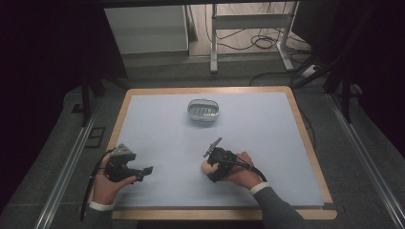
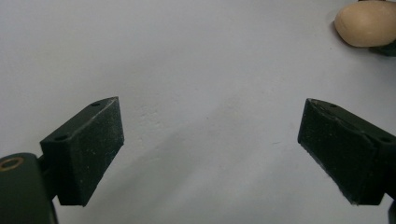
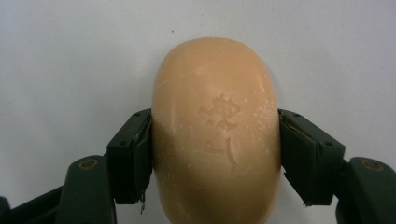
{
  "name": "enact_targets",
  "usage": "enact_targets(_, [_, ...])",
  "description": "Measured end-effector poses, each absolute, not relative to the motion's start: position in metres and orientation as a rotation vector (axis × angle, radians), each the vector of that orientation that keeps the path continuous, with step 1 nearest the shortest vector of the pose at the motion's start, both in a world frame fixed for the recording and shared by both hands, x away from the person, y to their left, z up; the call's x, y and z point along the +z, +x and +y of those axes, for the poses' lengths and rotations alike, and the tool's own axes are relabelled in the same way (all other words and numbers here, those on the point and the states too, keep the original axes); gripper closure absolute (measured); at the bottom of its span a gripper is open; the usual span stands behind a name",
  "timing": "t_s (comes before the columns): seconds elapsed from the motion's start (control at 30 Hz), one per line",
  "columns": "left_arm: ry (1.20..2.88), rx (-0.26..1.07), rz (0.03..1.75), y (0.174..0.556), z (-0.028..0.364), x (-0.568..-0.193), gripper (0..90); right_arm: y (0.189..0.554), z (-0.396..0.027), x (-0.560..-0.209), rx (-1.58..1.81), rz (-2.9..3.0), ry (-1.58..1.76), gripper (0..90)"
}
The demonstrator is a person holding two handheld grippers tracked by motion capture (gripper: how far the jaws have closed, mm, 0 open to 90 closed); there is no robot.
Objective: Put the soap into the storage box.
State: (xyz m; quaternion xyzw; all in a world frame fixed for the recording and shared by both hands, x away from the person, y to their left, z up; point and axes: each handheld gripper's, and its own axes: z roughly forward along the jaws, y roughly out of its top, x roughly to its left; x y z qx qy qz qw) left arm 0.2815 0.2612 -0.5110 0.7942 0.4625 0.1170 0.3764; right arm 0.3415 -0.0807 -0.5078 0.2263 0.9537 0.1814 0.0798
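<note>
right gripper (image 3: 215,154) jaws clamped on the soap bar (image 3: 215,130); left gripper (image 2: 210,154) jaws wide, empty

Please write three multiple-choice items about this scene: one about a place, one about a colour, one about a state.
1. Where does the metal dish stand?
A. on the far middle of the table
B. beside the left gripper
C. on the floor

2. What colour is the soap bar?
A. green
B. pale peach
C. blue

3. How are the fingers of the right gripper?
A. wide apart over bare table
B. shut on the soap bar
C. shut on the dish

Answers:
1 A, the high view shows it far from both hands.
2 B, the right gripper view shows it close.
3 B, both fingers press its sides.
</note>
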Motion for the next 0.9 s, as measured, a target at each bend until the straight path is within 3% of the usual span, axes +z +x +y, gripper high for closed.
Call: enact_targets(0.9, [2.039, 0.295, 1.182, 0.282, 0.26, -0.512, 7.1, 0.351, -0.092, -0.477, 0.632, 2.78, 0.694, 32.4])
